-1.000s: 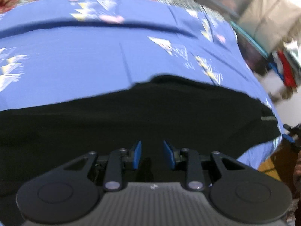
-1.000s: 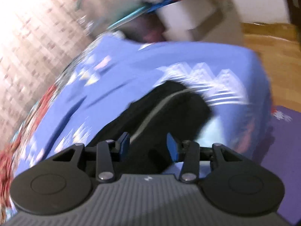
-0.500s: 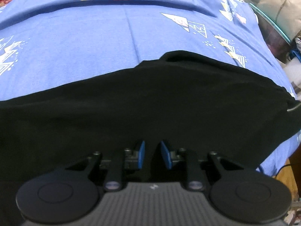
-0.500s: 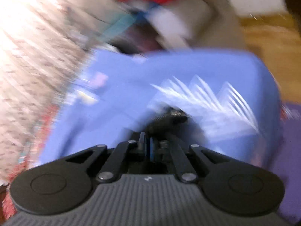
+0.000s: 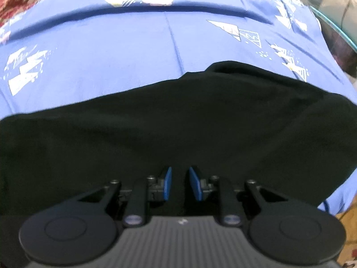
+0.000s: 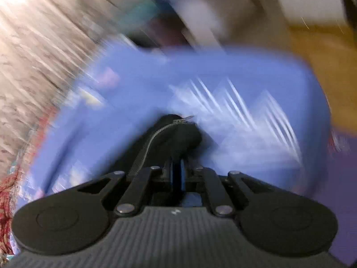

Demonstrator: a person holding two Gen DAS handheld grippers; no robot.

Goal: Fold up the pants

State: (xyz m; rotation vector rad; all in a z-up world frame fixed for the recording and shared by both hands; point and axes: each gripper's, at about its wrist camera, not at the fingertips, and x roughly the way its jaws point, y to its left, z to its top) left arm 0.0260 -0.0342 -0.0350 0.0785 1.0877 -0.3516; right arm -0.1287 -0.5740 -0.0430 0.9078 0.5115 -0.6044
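**A:** Bedsheet (image 5: 133, 51) first: blue, printed with white triangles, spread over the bed and filling most of what your left camera sees. What lies on it?

**B:** Your pants (image 5: 174, 134), black, spread in a broad band across the near half of the sheet, directly ahead of your left tongs (image 5: 180, 183). The far edge shows a small raised lip near the middle, so I judge at least one layer is already doubled there, though I cannot tell how many folds are in.

**A:** And my left tongs?

**B:** Narrowly parted, blue pads (image 5: 167, 183) facing each other with a small gap, hovering at the near part of the cloth. Nothing is pinched between them that I can see.

**A:** The right side?

**B:** Your right tongs (image 6: 177, 174) are drawn nearly together on a bunched end of the pants, the part carrying the zipper (image 6: 154, 138). That view is heavily blurred, so you are swinging fast; the sheet and wooden floor (image 6: 312, 42) smear behind it.

**A:** How far along am I?

**B:** Early to middle, by my reading. One end is gripped and off the sheet, the rest lies long and flat. You have yet to bring that end across, square the edges, and likely fold once more.
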